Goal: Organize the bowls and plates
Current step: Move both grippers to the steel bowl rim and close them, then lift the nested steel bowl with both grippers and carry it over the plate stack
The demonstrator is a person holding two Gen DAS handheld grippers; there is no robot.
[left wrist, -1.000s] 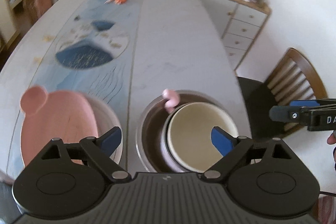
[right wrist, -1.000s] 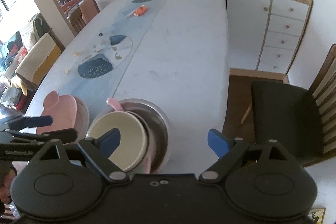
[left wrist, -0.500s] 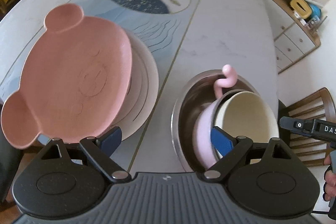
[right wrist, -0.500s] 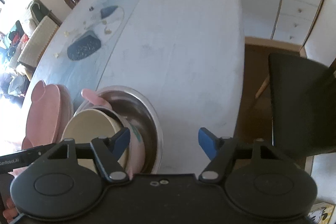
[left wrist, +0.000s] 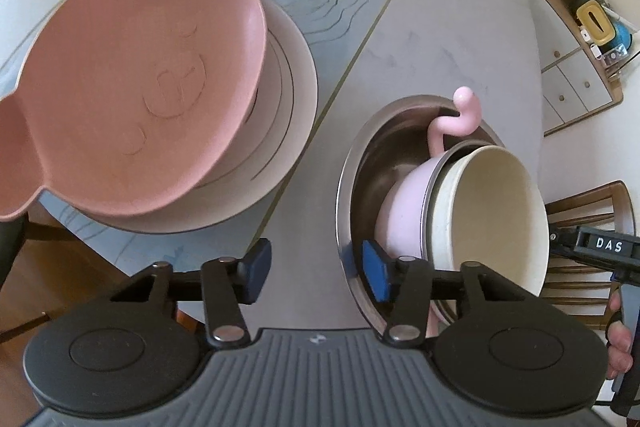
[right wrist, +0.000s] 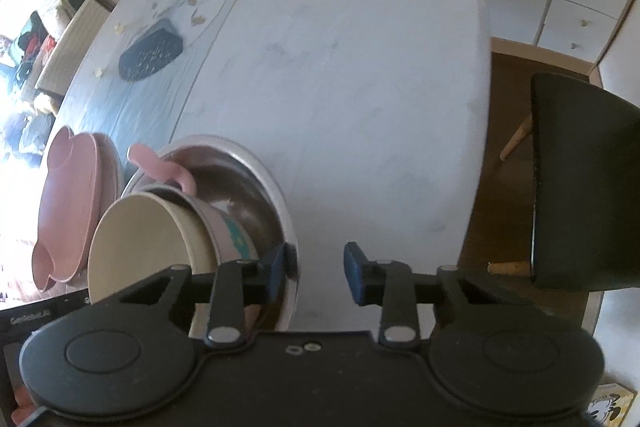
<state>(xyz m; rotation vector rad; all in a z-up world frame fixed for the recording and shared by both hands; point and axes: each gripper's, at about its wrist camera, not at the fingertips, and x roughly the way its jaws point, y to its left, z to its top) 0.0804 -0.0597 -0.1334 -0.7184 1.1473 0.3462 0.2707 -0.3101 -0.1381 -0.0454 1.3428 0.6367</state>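
1. Left wrist view: the left gripper (left wrist: pixel 316 273) is held part-open and empty astride the steel bowl (left wrist: pixel 362 163) rim; the bear plate (left wrist: pixel 120 99) is stacked left of it.
2. Right wrist view: the right gripper (right wrist: pixel 316 273) is held part-open and empty astride the steel bowl rim; the cream bowl (right wrist: pixel 140 247) is nested inside it.

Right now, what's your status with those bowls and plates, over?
Left gripper and right gripper open, straddling steel bowl rim. Cream bowl nested in pink bowl inside it. Pink bear plate stacked on white plates. Nothing blocking.

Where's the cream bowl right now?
The cream bowl sits tilted inside the pink handled bowl, both nested in the steel bowl, right of the bear plate.
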